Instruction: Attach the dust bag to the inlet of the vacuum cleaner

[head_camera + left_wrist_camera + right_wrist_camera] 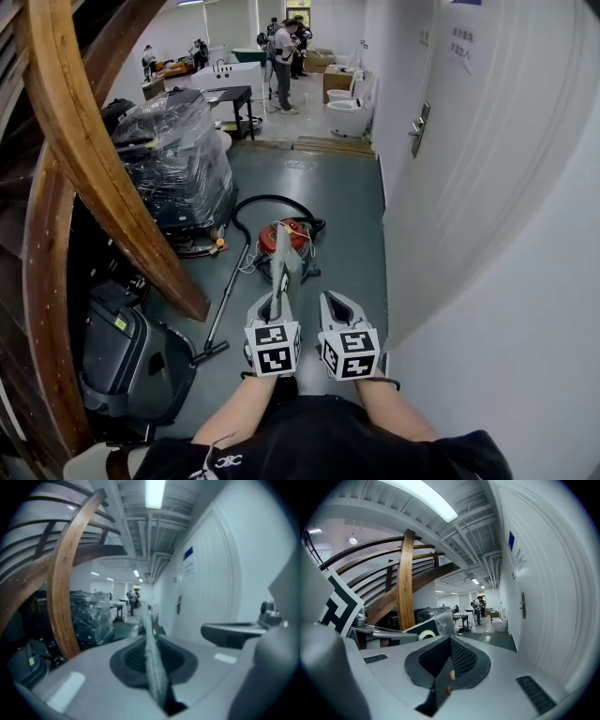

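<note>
A red vacuum cleaner (285, 235) with a black hose (272, 201) sits on the green floor ahead of me. My left gripper (277, 297) is shut on a flat grey dust bag (285, 270), which stands edge-on above the jaws, in line with the vacuum. In the left gripper view the bag (146, 620) runs as a thin grey strip between the closed pads of that gripper (150, 644). Just to its right, my right gripper (331, 300) is shut with nothing in it (450, 642). From the right gripper view the bag (442, 620) shows at the left.
A curved wooden stair beam (94, 169) leans across the left. A plastic-wrapped pallet (178, 159) and a black machine (127, 356) stand left of the vacuum, and its wand (225, 300) lies on the floor. A white wall with a door (469, 187) closes the right. People (286, 47) stand far back.
</note>
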Demonstrator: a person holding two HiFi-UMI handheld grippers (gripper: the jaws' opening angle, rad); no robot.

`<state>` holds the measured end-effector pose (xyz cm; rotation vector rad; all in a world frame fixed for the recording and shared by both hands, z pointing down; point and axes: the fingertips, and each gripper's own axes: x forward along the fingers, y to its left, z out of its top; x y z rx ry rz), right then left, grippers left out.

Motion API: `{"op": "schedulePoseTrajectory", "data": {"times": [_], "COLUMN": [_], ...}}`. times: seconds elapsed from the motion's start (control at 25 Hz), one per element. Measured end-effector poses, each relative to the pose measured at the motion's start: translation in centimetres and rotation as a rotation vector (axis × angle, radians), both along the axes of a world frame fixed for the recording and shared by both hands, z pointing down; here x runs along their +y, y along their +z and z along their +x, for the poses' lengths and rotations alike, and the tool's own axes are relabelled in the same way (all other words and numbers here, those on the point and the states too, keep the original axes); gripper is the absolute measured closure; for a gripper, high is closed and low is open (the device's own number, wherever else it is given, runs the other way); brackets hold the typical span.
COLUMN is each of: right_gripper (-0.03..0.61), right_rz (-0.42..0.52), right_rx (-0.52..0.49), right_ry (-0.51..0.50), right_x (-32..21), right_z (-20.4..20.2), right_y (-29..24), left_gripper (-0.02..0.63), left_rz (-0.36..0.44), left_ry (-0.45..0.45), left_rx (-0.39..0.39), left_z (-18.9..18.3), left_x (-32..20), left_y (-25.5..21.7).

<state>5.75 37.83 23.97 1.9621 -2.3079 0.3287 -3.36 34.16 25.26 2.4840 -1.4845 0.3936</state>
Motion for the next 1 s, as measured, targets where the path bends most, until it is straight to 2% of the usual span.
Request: {"op": "schedulePoseTrajectory", "data": {"times": [0.52, 1.0], "right_gripper": [0.58, 0.58], "right_rz": [-0.007, -0.026], "right_rx": [0.012, 0.038], "right_ry": [0.025, 0.003], "right_x": [-9.5, -19.0], "right_z": [1.0, -1.4], "right_y": [-0.1, -0.9], "left_gripper": [0.592, 0.592], "left_rz": [-0.006, -0.006], "left_ry": [0.027, 0.021], "left_rx": [0.015, 0.042], "left_z": [1.2, -0.7], "left_x": [-10.2, -19.7], "left_y": [0.0, -1.0]}}
